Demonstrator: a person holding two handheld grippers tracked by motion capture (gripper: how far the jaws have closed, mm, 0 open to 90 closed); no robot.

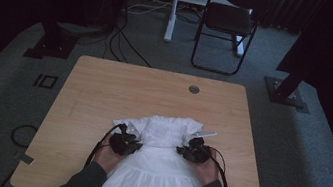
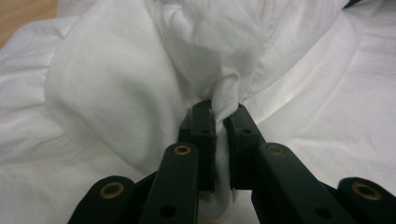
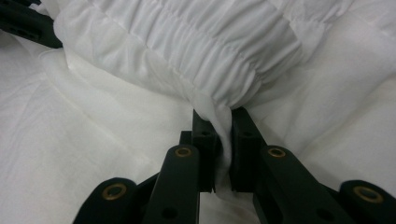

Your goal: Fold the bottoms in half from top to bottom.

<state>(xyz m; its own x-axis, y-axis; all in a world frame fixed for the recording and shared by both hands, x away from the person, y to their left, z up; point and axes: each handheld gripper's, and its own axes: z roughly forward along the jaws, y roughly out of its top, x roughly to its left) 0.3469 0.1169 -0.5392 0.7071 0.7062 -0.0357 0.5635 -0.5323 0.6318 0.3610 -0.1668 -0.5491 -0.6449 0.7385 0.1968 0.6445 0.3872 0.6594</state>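
White dress (image 1: 157,173) flat on counter (image 1: 104,89), left hand-held gripper (image 2: 219,123) pinching bunched fabric, right hand-held gripper (image 3: 223,126) pinching the shirred bodice edge

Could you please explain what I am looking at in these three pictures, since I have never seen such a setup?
A person at a wooden table holds a hand tool in each hand: the left gripper and the right gripper. The high view looks down from above the person's side. The other two come from cameras riding on each gripper, looking along its black jaws. A white dress lies on the table, and each gripper is shut on a pinch of its fabric.
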